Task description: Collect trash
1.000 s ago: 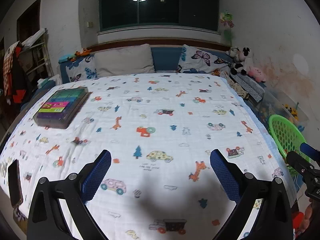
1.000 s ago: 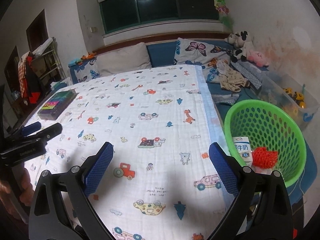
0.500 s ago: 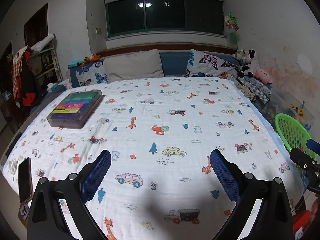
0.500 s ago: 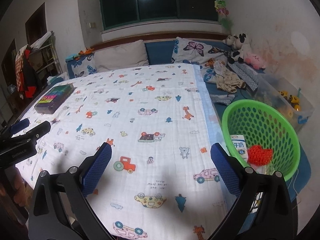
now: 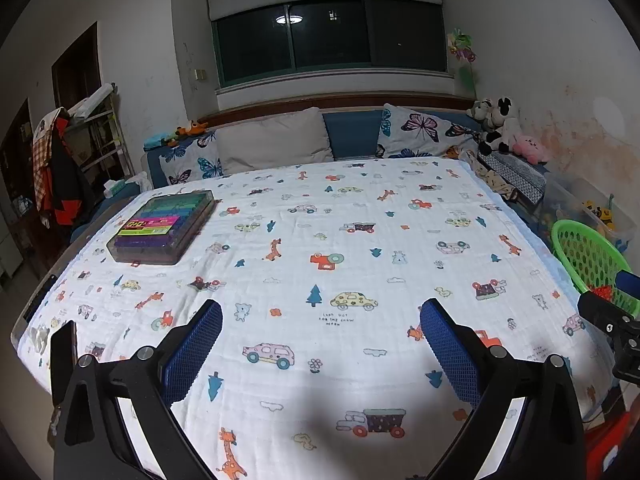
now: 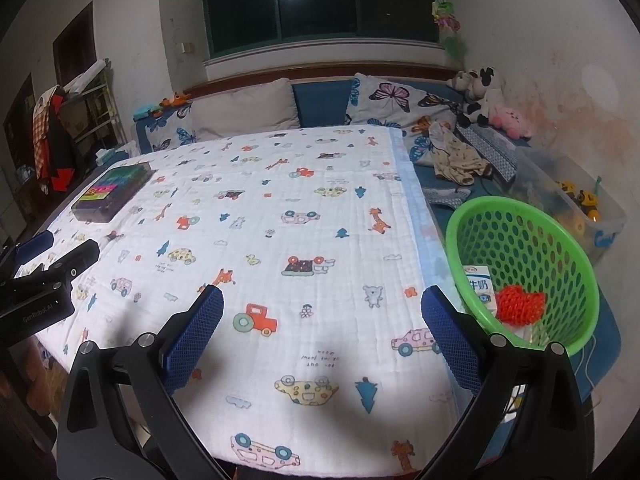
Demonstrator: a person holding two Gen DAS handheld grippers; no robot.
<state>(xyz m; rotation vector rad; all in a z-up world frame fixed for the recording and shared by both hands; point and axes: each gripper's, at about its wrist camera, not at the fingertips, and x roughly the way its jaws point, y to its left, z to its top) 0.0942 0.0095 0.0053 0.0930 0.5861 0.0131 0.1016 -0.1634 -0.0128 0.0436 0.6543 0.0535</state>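
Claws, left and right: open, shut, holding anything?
Left claw: open, holding nothing.
Right claw: open, holding nothing.

Home bedroom: bed (image 5: pixel 360 240), pillows (image 5: pixel 276 144), plush toys (image 5: pixel 500 124).

At the right of your right wrist view sits a glossy perforated plastic basket (image 6: pixel 560 240), holding a printed paper carton (image 6: pixel 478 282) and red foam netting (image 6: pixel 520 304). Centre frame, the blanket (image 6: pixel 280 200) is matt, quilted cloth.
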